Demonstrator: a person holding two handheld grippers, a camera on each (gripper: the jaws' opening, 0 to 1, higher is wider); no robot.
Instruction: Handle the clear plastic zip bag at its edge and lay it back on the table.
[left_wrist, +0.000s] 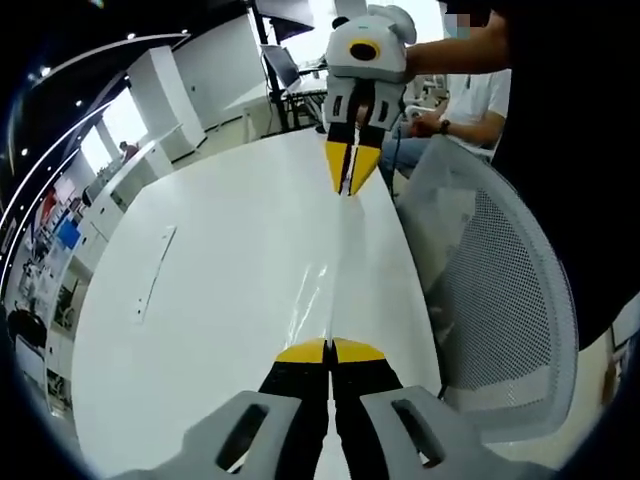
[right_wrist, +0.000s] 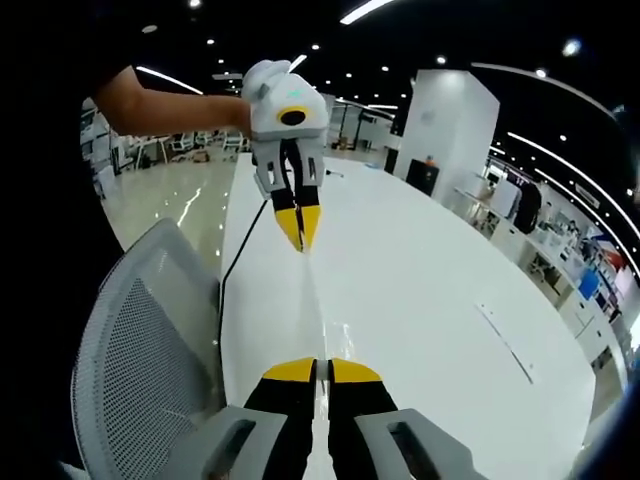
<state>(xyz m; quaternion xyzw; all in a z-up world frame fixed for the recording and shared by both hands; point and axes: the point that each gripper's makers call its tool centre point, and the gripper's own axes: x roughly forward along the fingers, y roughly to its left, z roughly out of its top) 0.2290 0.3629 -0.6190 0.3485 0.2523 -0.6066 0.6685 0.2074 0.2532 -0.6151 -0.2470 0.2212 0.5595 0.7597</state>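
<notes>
The clear plastic zip bag hangs stretched edge-on above the white table, between both grippers. In the left gripper view, my left gripper is shut on the bag's near edge, and my right gripper is shut on the far edge. In the right gripper view, the bag is a thin, glinting strip. It runs from my right gripper at the bottom to my left gripper above. A bare forearm reaches in behind each far gripper.
A grey mesh office chair stands against the table's edge and appears again as the chair. A thin flat strip lies on the tabletop. A seated person is beyond the table's far end, and cabinets line the room.
</notes>
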